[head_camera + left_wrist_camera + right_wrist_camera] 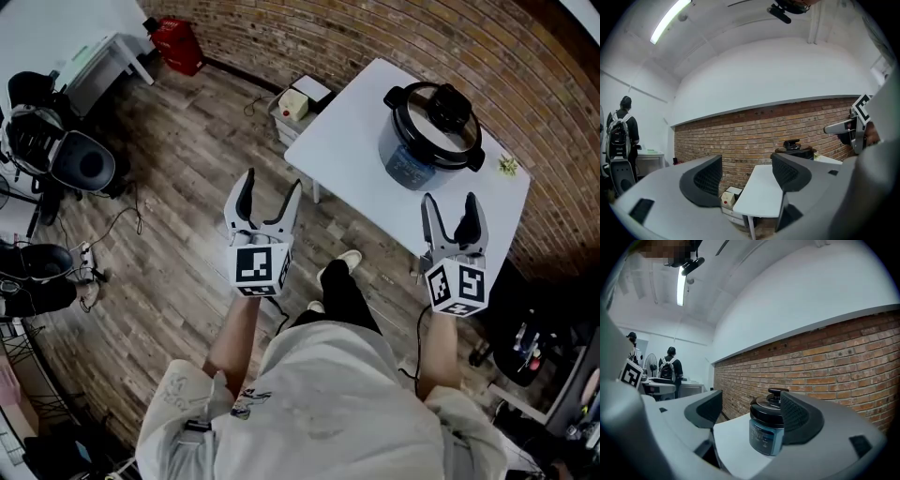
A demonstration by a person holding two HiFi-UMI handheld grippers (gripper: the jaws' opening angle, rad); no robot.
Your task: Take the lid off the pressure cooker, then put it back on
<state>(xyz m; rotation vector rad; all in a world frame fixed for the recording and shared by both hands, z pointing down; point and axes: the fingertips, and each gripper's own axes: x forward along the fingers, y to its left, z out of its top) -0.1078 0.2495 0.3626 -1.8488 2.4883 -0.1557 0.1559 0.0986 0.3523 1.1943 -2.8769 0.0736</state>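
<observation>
Red thing [176,44]: sitting on the floor [178,178] at 11 o'clock in the head view, close to the brick wall [309,37].
Box [300,101]: white, sitting on the floor just beside the table's left corner.
Left gripper [272,183]: hanging over the floor and pointing to 12 o'clock. Its jaws are standing wide apart. Nothing is sitting between them, so it is holding nothing.
Table [347,150]: white, standing at 1 o'clock from the left gripper, near the wall.
Cooker [408,164]: sitting on the table, toward its right end. It is lying at 1 o'clock from the left gripper and at 12 o'clock from the right one, well apart from both.
Lid [441,117]: black, sitting on top of the cooker with its knob pointing up.
Right gripper [449,201]: hanging by the table's near edge, at 6 o'clock from the cooker. Its jaws are standing wide apart. In the right gripper view the cooker is showing between them, but far off, and no pad is touching it. It is holding nothing.
Plant [507,166]: tiny and green, sitting on the table at 3 o'clock from the cooker, by the right edge.
</observation>
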